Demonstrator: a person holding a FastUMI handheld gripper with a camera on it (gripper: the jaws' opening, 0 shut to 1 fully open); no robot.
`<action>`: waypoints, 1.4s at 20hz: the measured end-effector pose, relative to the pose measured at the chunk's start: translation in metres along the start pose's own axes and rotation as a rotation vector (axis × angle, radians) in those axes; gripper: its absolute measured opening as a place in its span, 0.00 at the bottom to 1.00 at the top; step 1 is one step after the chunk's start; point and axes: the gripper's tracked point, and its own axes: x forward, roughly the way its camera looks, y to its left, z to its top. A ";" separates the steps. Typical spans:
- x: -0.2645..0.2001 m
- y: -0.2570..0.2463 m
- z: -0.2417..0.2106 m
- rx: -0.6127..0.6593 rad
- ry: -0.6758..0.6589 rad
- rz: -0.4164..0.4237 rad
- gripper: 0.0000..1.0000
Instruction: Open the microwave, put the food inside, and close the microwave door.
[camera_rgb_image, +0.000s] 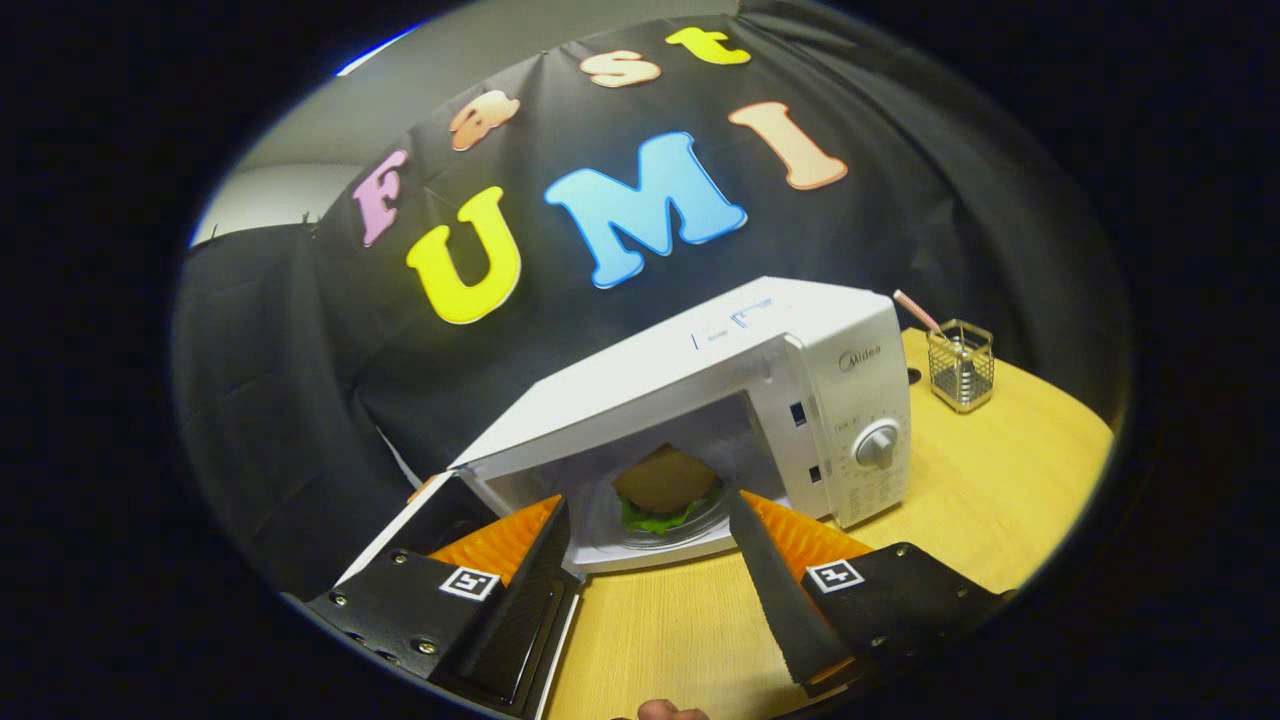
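Gripper (655, 540) fingers spread wide, holding nothing, just in front of the microwave (720, 400); its door (420, 525) stands open; the sandwich (665, 490) rests inside the microwave cavity

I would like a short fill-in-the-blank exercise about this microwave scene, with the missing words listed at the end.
1. The door of the microwave stands ____.
2. The sandwich lies ____ the microwave, on a glass plate.
3. The gripper is open and holds ____.
4. The wire basket stands on the ____ beside the microwave.

Missing words: open; inside; nothing; table
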 end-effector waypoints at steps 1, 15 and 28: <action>-0.013 0.005 0.010 -0.028 -0.023 0.003 0.96; -0.118 0.086 -0.011 -0.342 -0.051 0.150 0.03; -0.185 0.233 -0.112 -0.424 0.097 0.581 0.01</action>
